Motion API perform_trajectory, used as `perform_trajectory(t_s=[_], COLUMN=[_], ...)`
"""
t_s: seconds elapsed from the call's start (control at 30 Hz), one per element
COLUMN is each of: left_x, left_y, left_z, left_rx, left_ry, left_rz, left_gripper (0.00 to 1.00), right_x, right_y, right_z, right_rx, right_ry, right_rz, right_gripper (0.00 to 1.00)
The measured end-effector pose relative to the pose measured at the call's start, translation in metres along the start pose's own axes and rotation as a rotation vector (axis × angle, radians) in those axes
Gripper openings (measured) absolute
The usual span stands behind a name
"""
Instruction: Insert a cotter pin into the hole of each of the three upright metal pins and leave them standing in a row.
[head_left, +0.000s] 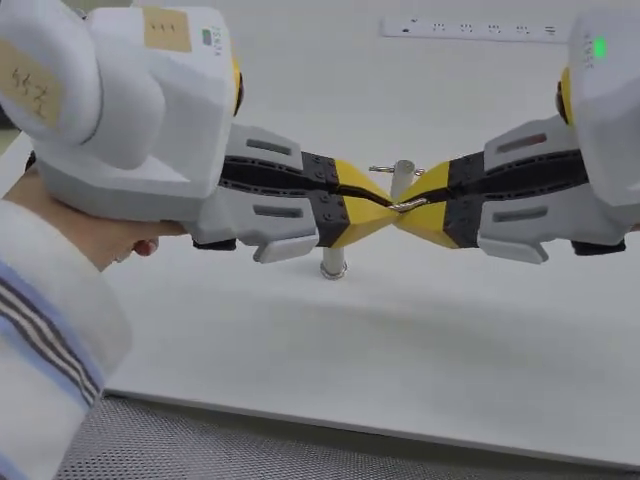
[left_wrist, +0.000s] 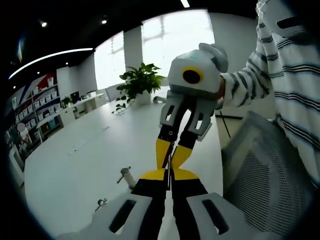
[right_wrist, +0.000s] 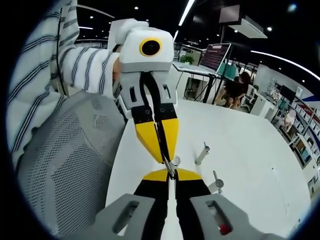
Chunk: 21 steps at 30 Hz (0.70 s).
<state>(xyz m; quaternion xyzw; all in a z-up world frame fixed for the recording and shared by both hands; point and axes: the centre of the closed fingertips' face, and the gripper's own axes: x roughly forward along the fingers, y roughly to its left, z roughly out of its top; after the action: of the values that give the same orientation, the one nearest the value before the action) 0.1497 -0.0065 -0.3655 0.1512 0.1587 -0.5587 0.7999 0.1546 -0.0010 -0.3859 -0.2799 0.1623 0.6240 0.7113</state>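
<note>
Left tool (head_left: 387, 207), right tool (head_left: 403, 208) tip to tip, both pinched on cotter pin (head_left: 411, 205), mostly hidden; metal pin (head_left: 403, 172) behind half-covered.

Matt plastic, bright metal, cloth and mesh noted.
Left gripper (left_wrist: 170, 171) and right gripper (right_wrist: 171, 175): matt grey-white plastic shells, smooth yellow tips, black ribbed pads. Cotter pin (head_left: 408, 205) and the upright pin (head_left: 402, 180) at 12 o'clock of it are logged as shiny metal. Table (head_left: 300, 340): smooth matt white. Sleeve (head_left: 40, 330): striped cloth. Chair mesh (right_wrist: 75, 150): rough grey weave.
</note>
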Motion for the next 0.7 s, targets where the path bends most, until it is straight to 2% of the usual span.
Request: perform_trajectory(t_s=[0.27, 0.37, 0.4, 0.43, 0.47, 0.5, 0.57, 0.6, 0.63, 0.7], left_x=[-0.003, -0.003, -0.001, -0.002, -0.005, -0.004, -0.005, -0.005, -0.006, -0.008], left_y=[-0.007, -0.009, -0.010, -0.008, -0.002, 0.006, 0.012, 0.014, 0.018, 0.018], left_z=[-0.006, -0.007, -0.007, -0.010, -0.026, -0.031, -0.036, -0.038, -0.036, -0.041], left_rx=[0.026, 0.013, 0.074, 0.059, -0.025, -0.014, -0.034, -0.040, -0.001, -0.003], left_ry=[0.026, 0.035, 0.042, 0.054, 0.092, 0.085, 0.088, 0.091, 0.082, 0.115], left_rz=[-0.034, -0.043, -0.062, -0.038, 0.012, 0.021, 0.049, 0.055, 0.070, 0.080], left_gripper=[0.01, 0.04, 0.07, 0.10, 0.17, 0.22, 0.30, 0.31, 0.32, 0.31], right_x=[0.003, 0.005, 0.006, 0.006, 0.007, 0.007, 0.008, 0.009, 0.010, 0.011], right_y=[0.012, 0.015, 0.016, 0.016, 0.016, 0.015, 0.013, 0.012, 0.010, 0.007], right_z=[-0.003, -0.003, -0.003, -0.004, -0.005, -0.007, -0.012, -0.017, -0.023, -0.031], right_rx=[-0.018, -0.017, -0.016, -0.012, -0.006, -0.001, 0.010, 0.016, 0.030, 0.058], right_ry=[0.018, 0.018, 0.018, 0.018, 0.021, 0.026, 0.047, 0.061, 0.083, 0.112], right_rz=[0.044, 0.051, 0.051, 0.051, 0.050, 0.049, 0.043, 0.038, 0.031, 0.021], right_gripper=[0.00, 0.00, 0.00, 0.00, 0.00, 0.00, 0.00, 0.00, 0.00, 0.00])
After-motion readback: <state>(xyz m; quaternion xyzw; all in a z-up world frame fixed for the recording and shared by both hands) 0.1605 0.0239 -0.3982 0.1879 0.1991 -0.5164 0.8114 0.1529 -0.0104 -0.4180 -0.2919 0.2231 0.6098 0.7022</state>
